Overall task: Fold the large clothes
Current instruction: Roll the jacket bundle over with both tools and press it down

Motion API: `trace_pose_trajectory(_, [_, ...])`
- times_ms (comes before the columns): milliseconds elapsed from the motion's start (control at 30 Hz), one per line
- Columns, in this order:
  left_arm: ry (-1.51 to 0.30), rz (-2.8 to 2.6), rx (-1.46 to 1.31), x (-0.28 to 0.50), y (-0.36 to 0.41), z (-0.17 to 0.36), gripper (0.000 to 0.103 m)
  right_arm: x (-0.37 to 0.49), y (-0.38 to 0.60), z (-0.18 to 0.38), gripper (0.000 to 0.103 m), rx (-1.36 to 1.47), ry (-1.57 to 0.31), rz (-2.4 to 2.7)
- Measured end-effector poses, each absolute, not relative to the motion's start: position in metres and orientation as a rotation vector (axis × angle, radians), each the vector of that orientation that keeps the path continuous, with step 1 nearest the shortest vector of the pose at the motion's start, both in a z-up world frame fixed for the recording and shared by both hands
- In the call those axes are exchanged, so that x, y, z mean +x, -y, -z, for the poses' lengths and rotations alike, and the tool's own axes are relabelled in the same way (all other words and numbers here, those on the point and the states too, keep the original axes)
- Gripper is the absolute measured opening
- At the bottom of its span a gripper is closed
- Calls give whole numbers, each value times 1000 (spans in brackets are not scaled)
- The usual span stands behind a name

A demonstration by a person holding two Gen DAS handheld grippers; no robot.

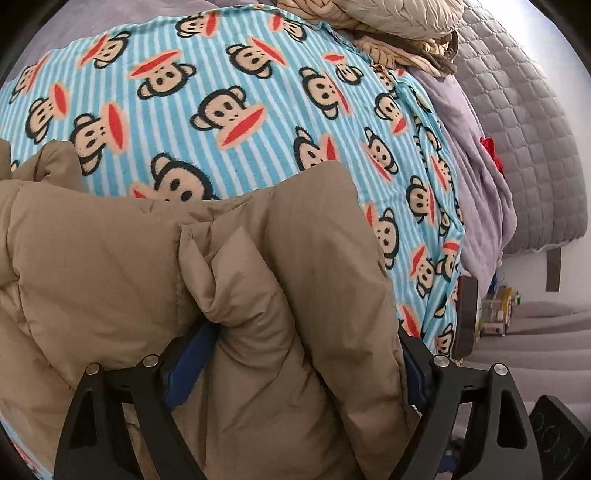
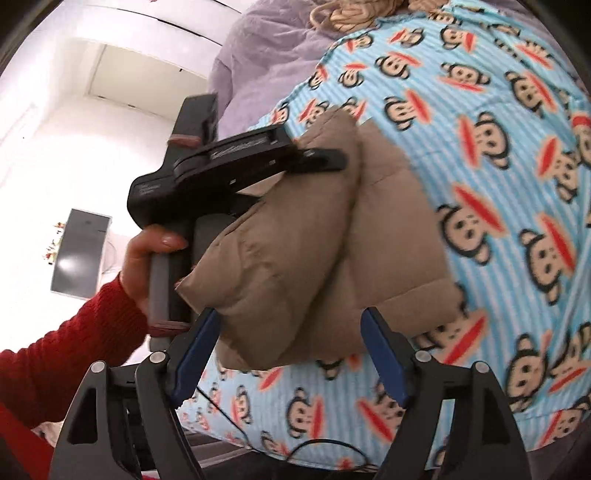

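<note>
A tan padded jacket (image 1: 155, 280) lies bunched into thick folds on a bed covered by a blue striped blanket (image 1: 229, 74) printed with cartoon monkey faces. A lilac sheet (image 1: 476, 173) and a grey quilted cover (image 1: 517, 122) trail off the far side, and a pile of beige quilted clothing (image 1: 391, 22) sits at the head of the bed.

Seen from the left wrist, the left gripper (image 1: 295, 373) points steeply down with its 2 blue-padded fingers (image 1: 184, 365) spread wide. A fat fold of the jacket bulges between them, but the pads do not appear to press it.

Seen from the right wrist, the right gripper (image 2: 291, 354) is also spread wide, with the lower edge of the folded jacket (image 2: 303, 266) sitting between its fingers, apparently unpinched. The other gripper reaches over the jacket from the left, held by a hand (image 2: 146, 258) in a red knitted sleeve (image 2: 66, 354).

Judging by the compact bundle and both grippers standing open, a fold looks just laid down and let go. The next move likely calls for drawing both grippers clear without dragging the puffy fabric, then finding a fresh edge to pinch or pressing the bundle flat, since the padding may spring open.
</note>
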State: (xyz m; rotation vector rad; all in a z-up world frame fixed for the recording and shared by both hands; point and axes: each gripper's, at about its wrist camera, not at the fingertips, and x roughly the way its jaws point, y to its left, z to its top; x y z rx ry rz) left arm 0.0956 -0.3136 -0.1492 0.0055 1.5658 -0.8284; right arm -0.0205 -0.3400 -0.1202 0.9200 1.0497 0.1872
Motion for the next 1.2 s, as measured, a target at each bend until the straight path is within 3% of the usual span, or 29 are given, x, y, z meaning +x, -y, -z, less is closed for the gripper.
trace_pose_trajectory(467, [-1577, 783, 37, 97, 313, 143, 87, -18, 318, 116, 81, 902, -1079, -208])
trace_pose_trajectory(500, [-1559, 790, 48, 97, 311, 136, 87, -13, 321, 120, 64, 887, -1089, -144])
trace_pose_trajectory(533, [-1521, 802, 58, 97, 306, 125, 87, -12, 324, 124, 22, 890, -1097, -102])
trace_pose_trajectory(567, [-1478, 811, 68, 98, 301, 113, 87, -11, 329, 131, 15, 906, -1109, -48])
trace_pose_trajectory(700, [-1266, 744, 185, 106, 266, 75, 87, -29, 351, 153, 14, 929, -1134, 134])
trace_pose_trajectory(867, [-1136, 526, 213, 111, 205, 72, 87, -43, 359, 179, 14, 938, -1167, 195])
trace_pose_trajectory(1033, [-1133, 375, 110, 111, 146, 105, 87, -41, 362, 226, 16, 982, -1215, 185])
trace_pose_trajectory(1200, [-1207, 328, -235, 119, 108, 132, 87, -42, 371, 246, 16, 1056, -1219, 136])
